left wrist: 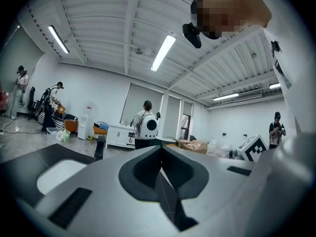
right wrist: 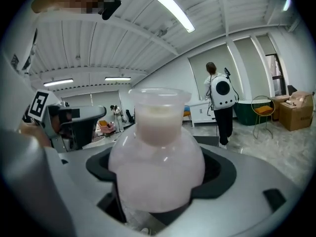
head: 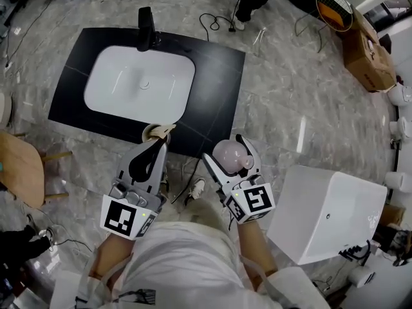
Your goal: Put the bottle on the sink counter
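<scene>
A pale pink round-bodied bottle [head: 229,153] [right wrist: 155,167] with a clear wide cap sits between the jaws of my right gripper [head: 230,154] [right wrist: 158,158], which is shut on it. The gripper is held over the floor just off the near right corner of the black sink counter [head: 215,85]. The counter holds a white basin [head: 138,82] and a black faucet [head: 145,28]. My left gripper [head: 158,145] [left wrist: 160,151] is shut with nothing in it, its tip at the counter's near edge. The left gripper view shows the counter [left wrist: 61,154] low at the left.
A white box-like unit [head: 328,214] stands close at my right. There is a wooden chair [head: 19,166] at the left and a cardboard box [head: 368,60] at the far right. Cables [head: 215,23] lie on the marble floor. A small tan object [head: 158,132] sits at the counter's near edge. People stand in the room beyond.
</scene>
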A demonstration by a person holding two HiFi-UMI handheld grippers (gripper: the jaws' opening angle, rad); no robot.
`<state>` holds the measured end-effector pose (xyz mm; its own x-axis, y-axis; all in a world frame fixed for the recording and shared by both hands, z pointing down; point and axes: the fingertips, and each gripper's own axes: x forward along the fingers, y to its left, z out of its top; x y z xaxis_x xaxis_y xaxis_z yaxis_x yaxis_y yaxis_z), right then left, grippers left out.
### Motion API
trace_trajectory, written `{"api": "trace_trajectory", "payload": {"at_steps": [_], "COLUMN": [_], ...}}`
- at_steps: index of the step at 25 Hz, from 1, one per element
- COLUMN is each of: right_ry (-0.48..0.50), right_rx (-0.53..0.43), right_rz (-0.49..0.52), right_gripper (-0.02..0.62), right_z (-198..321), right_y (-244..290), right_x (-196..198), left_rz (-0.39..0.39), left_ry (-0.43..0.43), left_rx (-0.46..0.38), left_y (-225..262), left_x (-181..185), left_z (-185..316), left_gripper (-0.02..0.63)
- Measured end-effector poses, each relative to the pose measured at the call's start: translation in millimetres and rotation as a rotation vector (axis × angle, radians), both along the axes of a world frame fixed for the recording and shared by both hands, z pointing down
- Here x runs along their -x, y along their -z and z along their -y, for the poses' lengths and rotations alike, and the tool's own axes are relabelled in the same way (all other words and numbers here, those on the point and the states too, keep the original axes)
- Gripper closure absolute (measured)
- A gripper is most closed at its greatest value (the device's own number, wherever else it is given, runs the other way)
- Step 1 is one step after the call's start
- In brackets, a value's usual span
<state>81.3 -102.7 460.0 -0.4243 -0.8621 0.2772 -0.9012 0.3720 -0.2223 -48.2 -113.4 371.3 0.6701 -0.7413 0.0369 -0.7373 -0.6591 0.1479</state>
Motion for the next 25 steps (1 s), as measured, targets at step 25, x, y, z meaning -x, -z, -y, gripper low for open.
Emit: {"api": "trace_trajectory", "payload": {"at_steps": [25], "right_ry": [0.022], "right_rx": [0.153], "right_rz": [-0.213], "right_gripper": [0.179], "right_z": [42], "right_y": [-163], "right_x": [17], "left_rz": [0.037], "left_ry": [0.045], "left_rx": [0.046], "left_y": [-32], "left_x": [6], "left_z": [-10], "left_gripper": [0.592]}}
